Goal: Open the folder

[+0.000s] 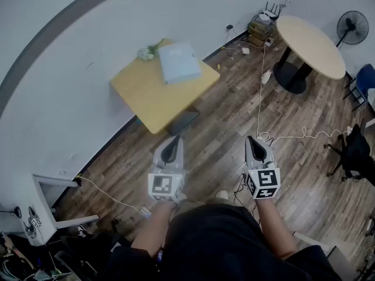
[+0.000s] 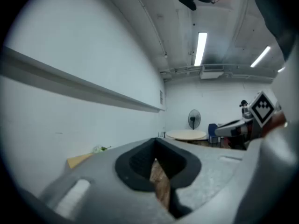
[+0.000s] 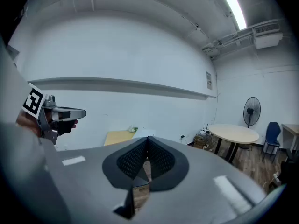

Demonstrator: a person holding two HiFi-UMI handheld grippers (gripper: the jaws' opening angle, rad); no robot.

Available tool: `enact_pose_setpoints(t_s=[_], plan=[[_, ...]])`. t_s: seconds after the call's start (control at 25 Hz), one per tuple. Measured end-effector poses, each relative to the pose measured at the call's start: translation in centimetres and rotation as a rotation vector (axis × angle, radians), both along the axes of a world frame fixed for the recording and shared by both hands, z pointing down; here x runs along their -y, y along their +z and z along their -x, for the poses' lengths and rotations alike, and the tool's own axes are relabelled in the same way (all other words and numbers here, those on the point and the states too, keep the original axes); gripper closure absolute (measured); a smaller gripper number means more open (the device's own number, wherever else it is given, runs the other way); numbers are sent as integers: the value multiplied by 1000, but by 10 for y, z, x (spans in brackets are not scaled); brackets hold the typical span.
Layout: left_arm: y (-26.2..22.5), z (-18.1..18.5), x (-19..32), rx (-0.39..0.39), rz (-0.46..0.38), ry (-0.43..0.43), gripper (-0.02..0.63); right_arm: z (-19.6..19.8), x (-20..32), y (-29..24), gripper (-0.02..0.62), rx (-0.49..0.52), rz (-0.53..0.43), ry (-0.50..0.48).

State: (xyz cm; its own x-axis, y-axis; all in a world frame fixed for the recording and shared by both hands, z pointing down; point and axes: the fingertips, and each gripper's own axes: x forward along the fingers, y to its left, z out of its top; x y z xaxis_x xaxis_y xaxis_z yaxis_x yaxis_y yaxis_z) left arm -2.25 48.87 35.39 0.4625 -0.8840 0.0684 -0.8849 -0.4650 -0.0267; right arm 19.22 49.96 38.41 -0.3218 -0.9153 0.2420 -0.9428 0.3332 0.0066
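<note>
- We see a room lit evenly and brightly; the white wall carries no hard glare.
- Light comes from ceiling tubes, which burn out to pure white in both gripper views.
- Shadows are soft: only a faint patch lies on the wooden floor under the near side of the square table.
- Wide-angle distortion bends the wall's grey band into an arc, and both gripper views darken to black at their corners.
- The left gripper and right gripper look soft and out of focus close up; the far room is sharper, and the left gripper view is the dimmer, hazier one.
</note>
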Motion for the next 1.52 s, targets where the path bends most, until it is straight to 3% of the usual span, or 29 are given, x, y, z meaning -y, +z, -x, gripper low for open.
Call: enact_pose_setpoints(t_s=[0.24,0.76,1.16,1.52], plan=[[1,-32,4,15,1,-13,601,-33,5,0,593,66,-8,8],[6,-106,34,37,-9,-88,601,-98,44,17,592,36,-1,-67],[22,-106,112,9,20,-52,601,-93,122,28,592,36,14,-52],[44,-57,236,-23,82,-20,601,-34,241,31,592,3,56,-49]])
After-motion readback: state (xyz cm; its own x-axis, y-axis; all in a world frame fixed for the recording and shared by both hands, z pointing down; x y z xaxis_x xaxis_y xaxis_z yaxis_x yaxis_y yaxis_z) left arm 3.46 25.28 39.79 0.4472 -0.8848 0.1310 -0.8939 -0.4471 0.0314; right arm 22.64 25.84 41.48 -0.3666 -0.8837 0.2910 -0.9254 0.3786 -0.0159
